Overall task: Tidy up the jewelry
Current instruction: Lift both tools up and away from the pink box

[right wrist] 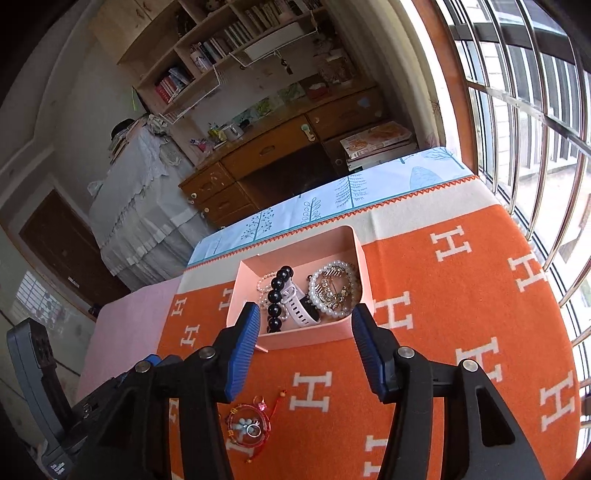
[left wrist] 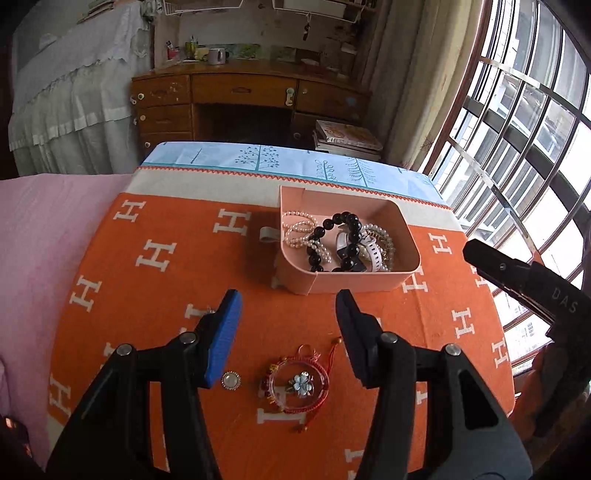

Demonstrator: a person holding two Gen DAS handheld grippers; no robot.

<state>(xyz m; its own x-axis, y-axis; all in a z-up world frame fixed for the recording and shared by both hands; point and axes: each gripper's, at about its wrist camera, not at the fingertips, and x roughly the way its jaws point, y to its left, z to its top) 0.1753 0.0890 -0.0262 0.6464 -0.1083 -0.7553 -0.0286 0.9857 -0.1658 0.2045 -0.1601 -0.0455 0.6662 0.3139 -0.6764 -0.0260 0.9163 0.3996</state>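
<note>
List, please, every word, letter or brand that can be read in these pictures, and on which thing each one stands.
"H": repeated white letter woven over the orange blanket.
"DAS": white letters on the right gripper's black body, seen from the left wrist.
Book spines on the shelves: too small to read.
Cover of the magazine stack: too blurred to read.

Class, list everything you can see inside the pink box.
Inside the pink box: a black bead bracelet, pearl strands, a white watch and a gold brooch. Whatever lies under this pile is covered.
</note>
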